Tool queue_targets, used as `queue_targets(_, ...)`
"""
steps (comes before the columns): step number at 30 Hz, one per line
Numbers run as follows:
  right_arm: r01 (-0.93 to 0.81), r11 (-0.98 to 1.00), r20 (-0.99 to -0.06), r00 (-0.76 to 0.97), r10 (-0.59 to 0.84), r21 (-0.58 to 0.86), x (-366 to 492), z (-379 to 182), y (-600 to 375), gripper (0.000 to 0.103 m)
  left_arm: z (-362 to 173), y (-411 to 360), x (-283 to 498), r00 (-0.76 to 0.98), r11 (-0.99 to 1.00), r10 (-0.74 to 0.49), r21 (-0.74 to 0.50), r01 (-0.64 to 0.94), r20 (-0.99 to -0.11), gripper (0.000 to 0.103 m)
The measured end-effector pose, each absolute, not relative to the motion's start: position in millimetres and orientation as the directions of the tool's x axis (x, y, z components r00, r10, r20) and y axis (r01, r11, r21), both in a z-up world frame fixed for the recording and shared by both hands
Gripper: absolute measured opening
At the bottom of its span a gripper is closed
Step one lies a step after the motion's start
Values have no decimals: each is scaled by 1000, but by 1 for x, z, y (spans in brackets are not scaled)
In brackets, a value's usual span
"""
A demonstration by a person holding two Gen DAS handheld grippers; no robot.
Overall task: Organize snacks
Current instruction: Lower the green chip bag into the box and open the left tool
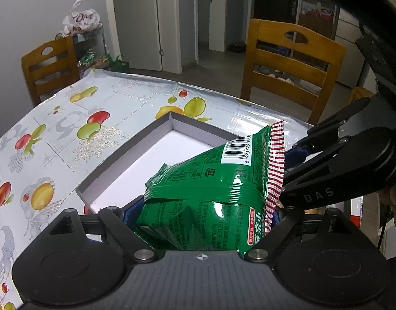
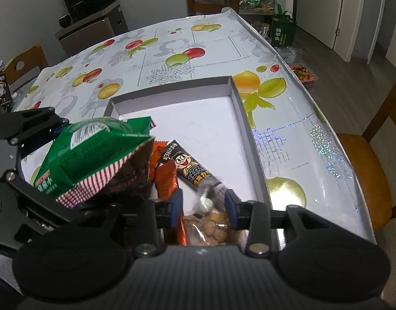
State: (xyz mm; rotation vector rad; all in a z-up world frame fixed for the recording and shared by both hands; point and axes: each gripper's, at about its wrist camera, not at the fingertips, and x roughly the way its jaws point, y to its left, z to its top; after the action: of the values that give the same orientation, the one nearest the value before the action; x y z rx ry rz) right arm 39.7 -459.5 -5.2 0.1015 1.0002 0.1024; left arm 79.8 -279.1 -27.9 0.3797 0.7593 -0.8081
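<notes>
Green snack bag (image 1: 208, 196), crumpled, red-striped seam, gripped by left jaws.

Glossy green snack bag (image 1: 210, 193); matt cardboard tray (image 2: 239, 98).

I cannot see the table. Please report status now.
Left gripper shut on green snack bag, above white box. Right gripper open over nut packet. Nothing blocking.

green snack bag (image 1: 210, 193) tilted over tray (image 2: 239, 95) | orange packet (image 2: 166, 178), cartoon stick (image 2: 190, 168) inside
</notes>
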Motion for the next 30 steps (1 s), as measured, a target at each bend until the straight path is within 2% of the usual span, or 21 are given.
queue_targets(5, -14, 992, -823, 557, 110, 122, 39, -1, -459, 50, -25, -276, 78, 470, 649, -504, 42, 760, -724, 94)
queue_targets(13, 22, 994, -802, 593, 73, 106, 36, 7, -460, 63, -18, -268, 70, 508, 656, -499, 77, 751, -702, 96)
queue_targets(21, 47, 994, -784, 619, 47, 97, 31, 13, -459, 68, -14, -261, 66, 528, 665, -494, 91, 741, -691, 96)
queue_targets(30, 44, 994, -756, 652, 50, 104, 29, 21, -454, 69, -10, -252, 64, 546, 676, -490, 99, 730, -679, 96)
